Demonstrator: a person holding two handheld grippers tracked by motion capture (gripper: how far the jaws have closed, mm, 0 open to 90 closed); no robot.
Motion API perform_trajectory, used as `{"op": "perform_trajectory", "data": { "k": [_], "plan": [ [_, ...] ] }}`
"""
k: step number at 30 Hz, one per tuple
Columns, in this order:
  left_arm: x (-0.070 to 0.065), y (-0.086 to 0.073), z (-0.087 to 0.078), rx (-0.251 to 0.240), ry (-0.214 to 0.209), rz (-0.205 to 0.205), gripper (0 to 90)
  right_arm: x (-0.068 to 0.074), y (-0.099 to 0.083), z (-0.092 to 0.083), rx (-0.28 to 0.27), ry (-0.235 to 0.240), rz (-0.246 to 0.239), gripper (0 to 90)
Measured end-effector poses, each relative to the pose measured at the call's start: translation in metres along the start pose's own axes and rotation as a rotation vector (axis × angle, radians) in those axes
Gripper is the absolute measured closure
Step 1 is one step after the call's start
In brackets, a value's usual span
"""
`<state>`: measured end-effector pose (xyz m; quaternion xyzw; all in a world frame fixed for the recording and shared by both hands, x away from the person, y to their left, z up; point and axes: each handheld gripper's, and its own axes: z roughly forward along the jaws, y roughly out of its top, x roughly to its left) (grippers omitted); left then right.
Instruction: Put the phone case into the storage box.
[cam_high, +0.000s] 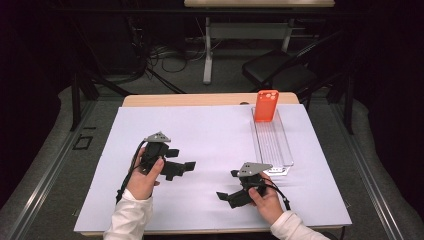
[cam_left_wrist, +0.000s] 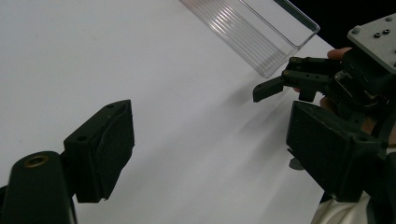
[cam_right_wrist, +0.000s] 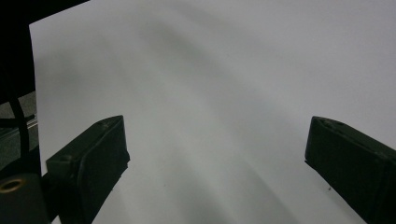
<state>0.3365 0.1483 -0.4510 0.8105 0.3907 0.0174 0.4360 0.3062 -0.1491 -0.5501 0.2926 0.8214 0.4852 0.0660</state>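
Note:
An orange phone case stands upright at the far end of a long clear plastic tray on the right side of the white sheet. My left gripper rests on the sheet at the left, jaws pointing right and open with nothing between them. My right gripper rests nearer the front, jaws pointing left, also open and empty. In the left gripper view my jaws stand wide apart over bare sheet, with the right gripper and the tray's near end beyond. In the right gripper view my jaws frame plain white sheet.
The sheet covers most of a wooden table. Behind it on the grey floor stand a black chair, a white table leg and loose cables. The surroundings are dark.

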Motion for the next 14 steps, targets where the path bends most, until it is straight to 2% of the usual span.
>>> {"op": "perform_trajectory", "data": {
  "k": [6,10,14],
  "plan": [
    [0.0022,-0.0006,-0.0004,-0.004,0.003,-0.006,15.9,-0.0008,0.0007,-0.0023,-0.011,-0.011,0.001,5.6],
    [0.0029,-0.0009,-0.0006,-0.001,0.002,-0.010,15.9,-0.0025,0.0005,-0.0041,-0.017,-0.015,0.021,5.6],
    [0.0038,-0.0012,-0.0012,-0.007,0.002,-0.012,15.9,-0.0011,0.0027,-0.0057,-0.015,-0.024,-0.004,5.6]
  ]
}}
